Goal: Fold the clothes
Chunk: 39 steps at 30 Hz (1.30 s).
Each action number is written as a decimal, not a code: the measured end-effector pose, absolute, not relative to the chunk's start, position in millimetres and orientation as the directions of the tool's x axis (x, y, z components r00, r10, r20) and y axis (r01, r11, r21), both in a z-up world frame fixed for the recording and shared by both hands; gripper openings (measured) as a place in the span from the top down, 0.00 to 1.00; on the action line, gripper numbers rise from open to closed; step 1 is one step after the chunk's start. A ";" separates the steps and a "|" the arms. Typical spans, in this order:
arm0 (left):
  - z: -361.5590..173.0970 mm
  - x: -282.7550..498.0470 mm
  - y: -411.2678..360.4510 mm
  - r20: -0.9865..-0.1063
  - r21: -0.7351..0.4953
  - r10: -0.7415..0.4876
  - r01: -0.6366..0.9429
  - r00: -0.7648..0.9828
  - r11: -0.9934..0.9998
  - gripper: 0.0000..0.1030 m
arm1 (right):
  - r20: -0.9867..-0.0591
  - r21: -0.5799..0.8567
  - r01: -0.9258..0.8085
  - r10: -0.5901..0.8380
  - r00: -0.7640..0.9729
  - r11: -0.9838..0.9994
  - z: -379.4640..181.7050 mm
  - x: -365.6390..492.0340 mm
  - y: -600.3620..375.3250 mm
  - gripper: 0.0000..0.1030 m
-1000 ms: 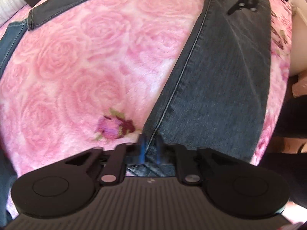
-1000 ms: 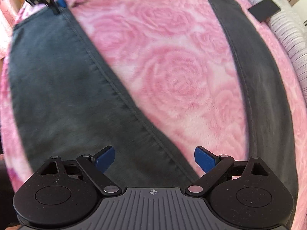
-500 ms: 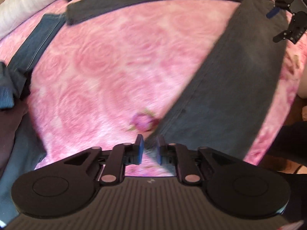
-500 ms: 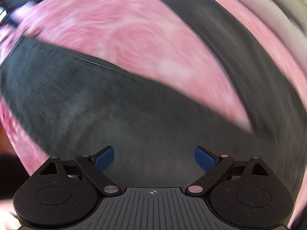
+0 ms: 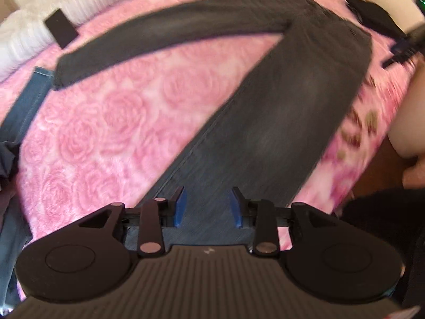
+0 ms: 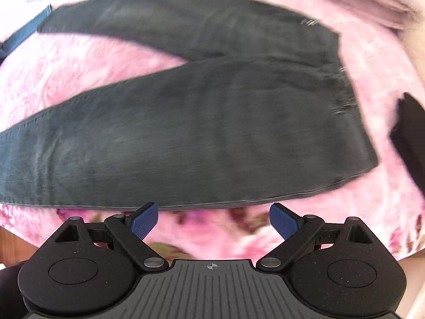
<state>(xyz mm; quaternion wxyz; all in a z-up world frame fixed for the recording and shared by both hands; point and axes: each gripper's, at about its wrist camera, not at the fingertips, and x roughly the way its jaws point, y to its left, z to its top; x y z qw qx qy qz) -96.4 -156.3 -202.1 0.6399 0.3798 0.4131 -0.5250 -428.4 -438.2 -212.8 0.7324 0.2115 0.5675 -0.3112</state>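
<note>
Jeans (image 5: 287, 111): one dark pair, two legs spread, pink blanket (image 5: 111, 122).

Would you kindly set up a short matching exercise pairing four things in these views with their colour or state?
Things:
1. jeans
2. blanket
3. left gripper
4. right gripper

Descriptions:
A. pink, with a rose pattern
B. open, over the blanket's near edge, just short of the jeans
C. dark grey, spread flat with the legs apart
D. open, over the end of one jeans leg

Pairs: 1-C, 2-A, 3-D, 4-B
</note>
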 end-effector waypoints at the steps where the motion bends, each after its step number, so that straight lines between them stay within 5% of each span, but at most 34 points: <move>1: -194.7 -105.6 -163.5 -0.924 0.063 -0.360 0.979 0.131 0.194 0.65 | -0.959 -0.040 0.692 -0.222 0.176 0.721 -204.6 -437.1 -445.7 0.09; 5: -164.3 -150.9 -184.3 -0.903 0.109 -0.350 0.920 0.249 0.376 0.34 | -0.931 -0.021 0.657 -0.254 0.261 0.753 -175.6 -466.7 -481.6 0.09; 10: -135.0 -210.7 -191.3 -0.896 0.077 -0.312 0.805 0.315 0.588 0.21 | -0.902 -0.014 0.599 -0.269 0.337 0.800 -135.9 -499.5 -512.5 0.09; 23: -89.1 -257.5 -194.6 -0.875 0.194 -0.241 0.760 0.420 0.620 0.19 | -0.913 0.024 0.504 -0.186 0.362 0.864 -75.0 -517.0 -512.4 0.09; 31: -86.1 -276.3 -180.3 -0.862 0.172 -0.262 0.736 0.434 0.654 0.05 | -0.913 -0.004 0.504 -0.209 0.350 0.864 -62.4 -516.1 -490.5 0.09; 39: -100.1 -289.1 -168.2 -0.874 0.150 -0.260 0.735 0.412 0.661 0.04 | -0.907 -0.009 0.521 -0.226 0.355 0.853 -61.0 -520.1 -467.9 0.09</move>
